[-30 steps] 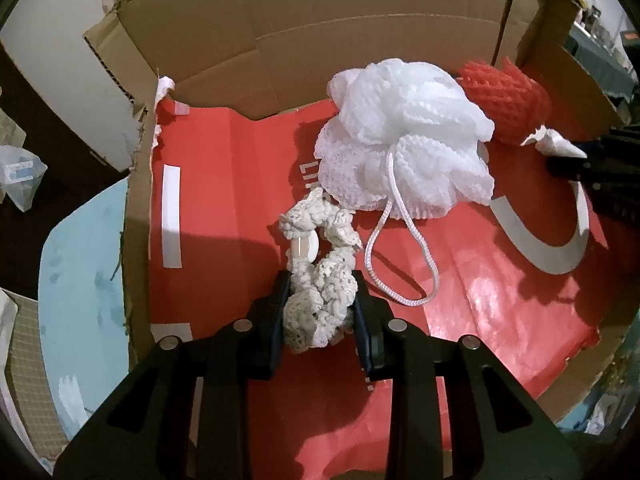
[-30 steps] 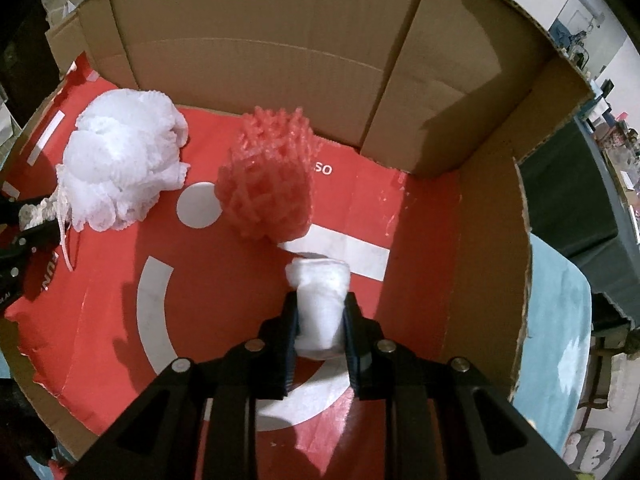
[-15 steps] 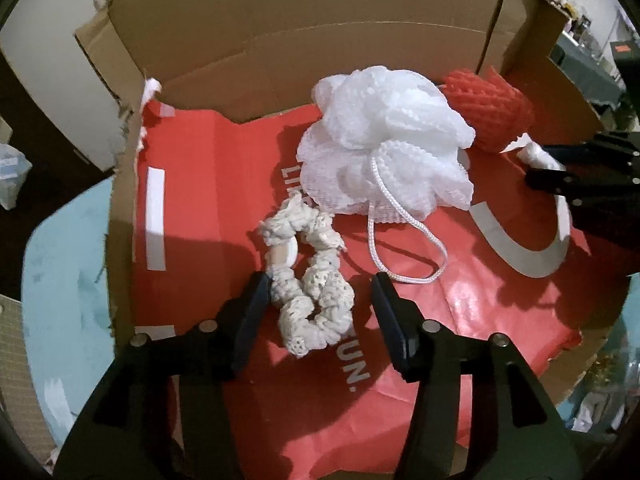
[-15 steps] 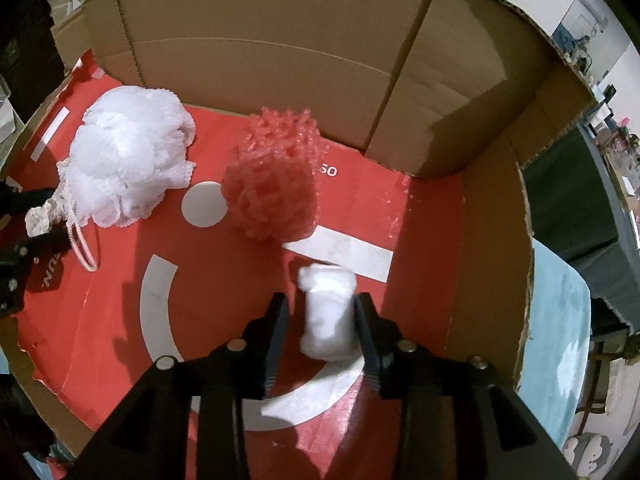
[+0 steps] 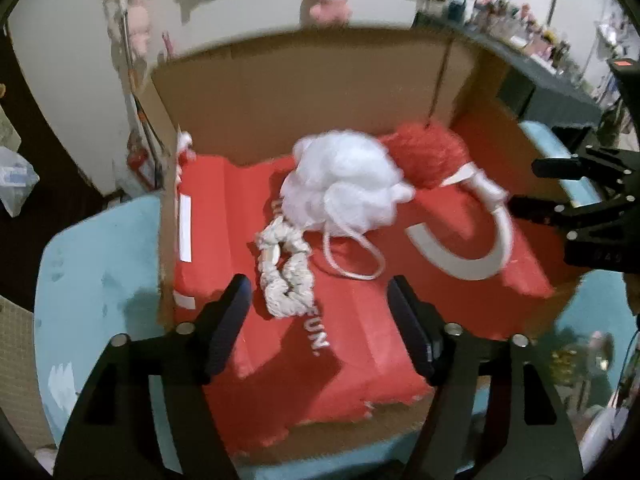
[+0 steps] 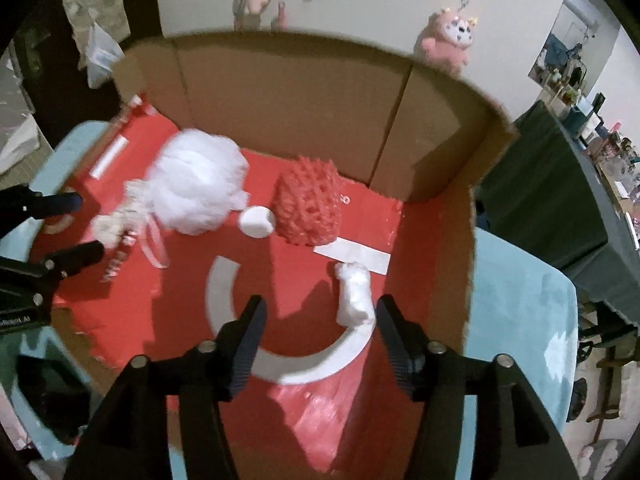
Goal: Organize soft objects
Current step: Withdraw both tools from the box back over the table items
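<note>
A cardboard box (image 5: 304, 92) with a red printed floor holds the soft objects. A cream crocheted scrunchie (image 5: 286, 276) lies just ahead of my open, empty left gripper (image 5: 318, 302). Behind it sit a white mesh bath pouf (image 5: 344, 184) with a cord loop and a red net sponge (image 5: 428, 154). In the right wrist view, a small white wrapped roll (image 6: 354, 294) lies on the floor by the right finger of my open, empty right gripper (image 6: 318, 326). The pouf (image 6: 196, 184), the red sponge (image 6: 308, 208) and the scrunchie (image 6: 110, 228) also show in the right wrist view.
The box (image 6: 436, 140) has tall back and right walls and stands on a light blue table (image 5: 96, 264). A pink plush toy (image 6: 448, 40) hangs on the wall behind. A dark covered table (image 6: 560, 184) stands at the right.
Both grippers opened and let go: the left released the scrunchie, the right released the white roll. Both pulled back and up from the box floor.
</note>
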`<state>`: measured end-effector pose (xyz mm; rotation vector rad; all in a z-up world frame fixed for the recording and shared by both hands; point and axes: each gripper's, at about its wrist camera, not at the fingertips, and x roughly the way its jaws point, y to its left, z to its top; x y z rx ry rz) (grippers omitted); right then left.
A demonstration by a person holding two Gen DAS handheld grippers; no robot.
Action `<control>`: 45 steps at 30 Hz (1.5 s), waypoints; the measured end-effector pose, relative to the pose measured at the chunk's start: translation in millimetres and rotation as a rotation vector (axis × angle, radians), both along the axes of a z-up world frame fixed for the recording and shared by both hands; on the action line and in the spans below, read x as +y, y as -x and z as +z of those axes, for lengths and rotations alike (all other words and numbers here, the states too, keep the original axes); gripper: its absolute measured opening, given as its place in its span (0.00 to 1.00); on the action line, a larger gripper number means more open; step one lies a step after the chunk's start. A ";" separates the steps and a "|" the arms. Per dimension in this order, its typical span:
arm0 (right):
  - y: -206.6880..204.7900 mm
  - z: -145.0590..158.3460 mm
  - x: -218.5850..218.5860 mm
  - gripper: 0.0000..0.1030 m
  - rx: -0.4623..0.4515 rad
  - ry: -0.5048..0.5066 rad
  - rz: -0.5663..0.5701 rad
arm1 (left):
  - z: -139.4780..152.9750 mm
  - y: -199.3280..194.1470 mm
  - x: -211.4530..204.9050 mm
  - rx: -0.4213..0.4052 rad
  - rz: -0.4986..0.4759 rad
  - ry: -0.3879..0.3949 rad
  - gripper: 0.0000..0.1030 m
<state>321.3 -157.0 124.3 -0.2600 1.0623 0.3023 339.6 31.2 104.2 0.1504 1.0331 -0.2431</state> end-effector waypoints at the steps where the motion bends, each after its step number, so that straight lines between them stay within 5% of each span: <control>1: 7.3 7.7 -1.3 0.66 -0.017 -0.012 -0.001 | 4.9 5.0 -0.5 -0.019 -0.003 0.008 0.69; 13: 111.3 93.9 -19.4 0.91 -0.273 -0.174 0.027 | 82.0 111.6 -15.0 -0.332 -0.007 0.098 0.81; 21: 201.1 120.7 -27.8 0.99 -0.466 -0.222 0.022 | 106.0 190.7 -15.1 -0.513 0.040 0.151 0.88; 32: 310.0 107.5 -42.3 1.00 -0.697 -0.235 -0.064 | 88.1 273.8 -16.6 -0.585 0.066 0.219 0.91; 45: 345.3 39.9 -59.8 1.00 -0.636 -0.296 -0.164 | 29.1 312.8 -13.4 -0.511 0.087 0.209 0.91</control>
